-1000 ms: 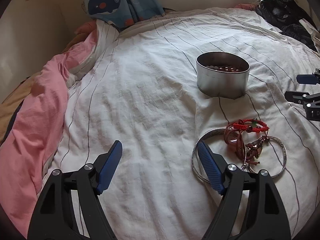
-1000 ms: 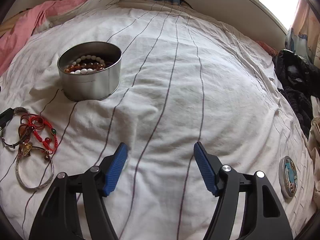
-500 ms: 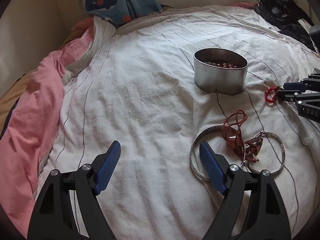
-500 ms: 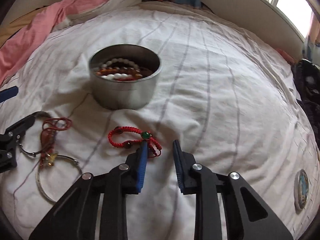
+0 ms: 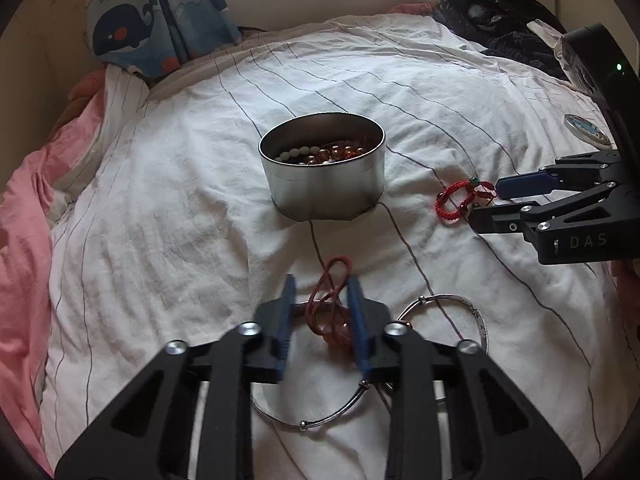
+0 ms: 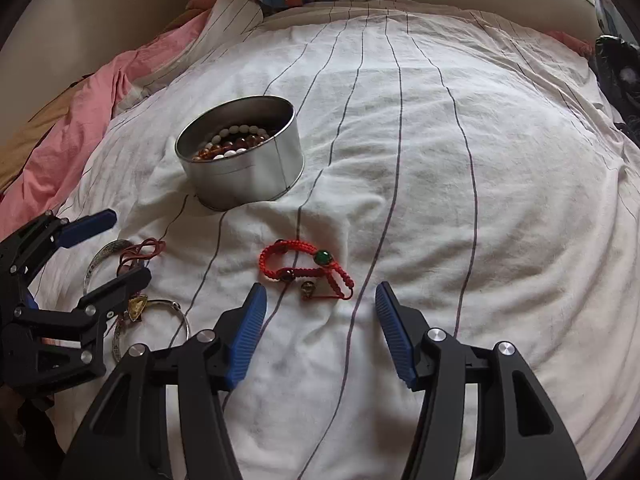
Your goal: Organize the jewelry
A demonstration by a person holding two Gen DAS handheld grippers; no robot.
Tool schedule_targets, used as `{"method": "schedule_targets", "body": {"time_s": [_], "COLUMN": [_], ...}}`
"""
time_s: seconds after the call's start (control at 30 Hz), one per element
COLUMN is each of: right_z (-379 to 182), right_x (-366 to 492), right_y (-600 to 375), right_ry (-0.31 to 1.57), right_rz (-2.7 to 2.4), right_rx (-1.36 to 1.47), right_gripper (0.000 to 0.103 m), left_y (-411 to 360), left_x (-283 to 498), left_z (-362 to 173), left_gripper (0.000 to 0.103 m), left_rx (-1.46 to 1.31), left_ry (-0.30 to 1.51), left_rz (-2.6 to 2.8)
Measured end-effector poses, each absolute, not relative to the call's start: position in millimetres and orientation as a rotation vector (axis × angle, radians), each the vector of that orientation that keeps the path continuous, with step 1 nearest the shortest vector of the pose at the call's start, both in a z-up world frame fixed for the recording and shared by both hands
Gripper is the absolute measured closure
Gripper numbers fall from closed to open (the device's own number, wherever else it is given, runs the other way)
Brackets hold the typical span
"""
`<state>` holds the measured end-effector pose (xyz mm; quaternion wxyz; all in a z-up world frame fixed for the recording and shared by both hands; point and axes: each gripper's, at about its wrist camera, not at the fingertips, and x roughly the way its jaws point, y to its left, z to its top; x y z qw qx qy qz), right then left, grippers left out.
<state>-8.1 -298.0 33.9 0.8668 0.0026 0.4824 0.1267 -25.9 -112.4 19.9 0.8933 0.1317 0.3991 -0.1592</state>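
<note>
Closing around a tangle of brown cord, the left gripper (image 5: 321, 316) has its blue pads on either side of the cord necklace (image 5: 333, 300), whose loop pokes up between them; whether the pads already press on the cord cannot be told, though the jaws stand narrow and are drawing together. It reaches in steeply from above, likely because the cord lies across two silver bangles (image 5: 460, 312) and a top-down pinch can lift the necklace without dragging them. Over on the other side, the right gripper (image 6: 320, 322) is opening, its pads well apart with nothing between them, and the red braided bracelet (image 6: 304, 268) with a green bead lies flat on the sheet just ahead of its fingertips, as if set apart from the pile to be handled alone. Beyond both sits the round metal tin (image 6: 244, 176), lid off, upright on the striped white bedsheet (image 6: 440, 160), already holding white and amber beads, so it looks to be where each piece is meant to go. A small round lid (image 5: 586, 130) rests far off to the side.
</note>
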Motion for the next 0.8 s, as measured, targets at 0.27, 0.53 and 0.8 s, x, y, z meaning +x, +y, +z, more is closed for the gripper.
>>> {"method": "schedule_targets", "body": {"time_s": [0.27, 0.53, 0.8], "right_z": [31, 34, 34], "right_x": [-2, -9, -7], "right_y": [-310, -306, -295], "right_ry": [1.029, 1.000, 0.969], "right_rz": [0.257, 0.265, 0.257], "right_rx": [0.071, 0.031, -0.033], "right_gripper": [0.047, 0.037, 0.034], "left_y": [-62, -7, 18], "left_x": [-53, -18, -17], "left_z": [79, 42, 37], "left_gripper": [0.101, 0.088, 0.031], "left_rx": [-0.124, -0.128, -0.187], "left_ry": [0.674, 0.897, 0.865], "left_rz": [-0.583, -0.214, -0.156]}}
